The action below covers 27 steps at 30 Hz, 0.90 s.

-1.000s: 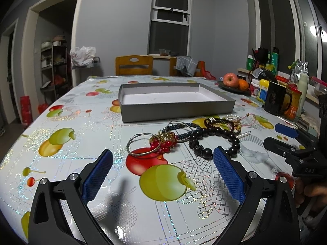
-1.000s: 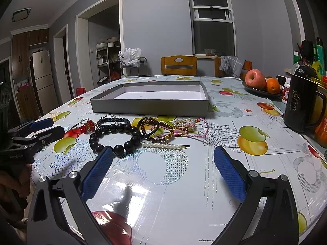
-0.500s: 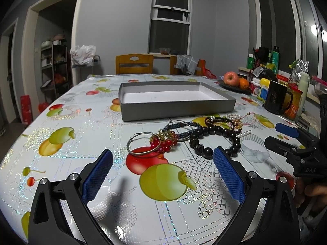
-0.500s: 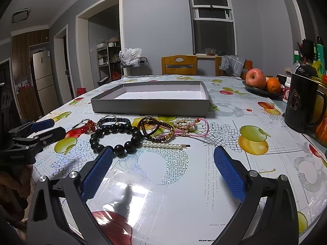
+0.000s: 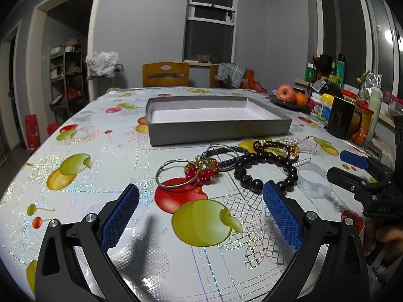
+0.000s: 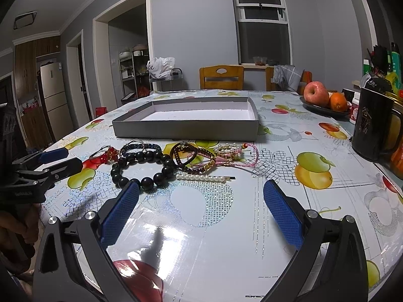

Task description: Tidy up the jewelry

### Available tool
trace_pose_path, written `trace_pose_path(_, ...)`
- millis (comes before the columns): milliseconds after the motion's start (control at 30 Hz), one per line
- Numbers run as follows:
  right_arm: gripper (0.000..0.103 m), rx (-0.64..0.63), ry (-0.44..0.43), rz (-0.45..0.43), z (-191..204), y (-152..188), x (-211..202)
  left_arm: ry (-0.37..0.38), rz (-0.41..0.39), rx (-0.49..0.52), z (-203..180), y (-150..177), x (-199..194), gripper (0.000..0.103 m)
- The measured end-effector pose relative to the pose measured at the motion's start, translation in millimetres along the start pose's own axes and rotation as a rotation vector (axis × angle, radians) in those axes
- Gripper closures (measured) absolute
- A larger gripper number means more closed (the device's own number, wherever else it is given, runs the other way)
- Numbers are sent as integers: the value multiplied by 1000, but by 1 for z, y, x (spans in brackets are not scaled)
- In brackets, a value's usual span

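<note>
A heap of jewelry lies on the fruit-print tablecloth in front of a shallow grey box (image 5: 216, 130) (image 6: 185, 127) with nothing visible inside. A silver bangle (image 5: 173, 177) and a red bead cluster (image 5: 200, 172) sit nearest my left gripper (image 5: 200, 214), which is open and holds nothing. A black bead bracelet (image 6: 142, 166) (image 5: 267, 170), a pearl hair clip (image 6: 201, 177), a dark braided bracelet (image 6: 139, 147) and pink and gold cords (image 6: 234, 154) lie ahead of my right gripper (image 6: 200, 212), also open and holding nothing.
A black mug (image 6: 375, 125) stands at the right, with a plate of an apple and an orange (image 6: 321, 97) behind it. Bottles and jars (image 5: 325, 95) crowd the right edge. A wooden chair (image 5: 165, 74) stands beyond the far end. The table edge curves away at left.
Both views show the table from slightly further back or lower than a second ago; both grippers stay open and the jewelry has not moved.
</note>
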State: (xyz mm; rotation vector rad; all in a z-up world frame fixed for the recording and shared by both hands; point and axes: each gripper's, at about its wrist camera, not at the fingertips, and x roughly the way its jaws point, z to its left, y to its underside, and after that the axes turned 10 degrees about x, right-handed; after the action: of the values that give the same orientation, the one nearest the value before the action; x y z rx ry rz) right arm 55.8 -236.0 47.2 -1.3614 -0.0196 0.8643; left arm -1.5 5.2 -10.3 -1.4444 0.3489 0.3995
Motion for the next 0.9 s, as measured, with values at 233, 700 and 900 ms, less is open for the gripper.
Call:
trace_pose_path(233,5,7,-3,19,0,-2,-1,13,31,-11,1,-5,3,5)
trace_pose_path(700,5,31,-10,89,-6,-9,-1,88,95,-49,13,-21,-2,5)
trace_pose_path(900,5,39,-35,105,-8,-19,-12,66,133,55,26,-48,-4,5)
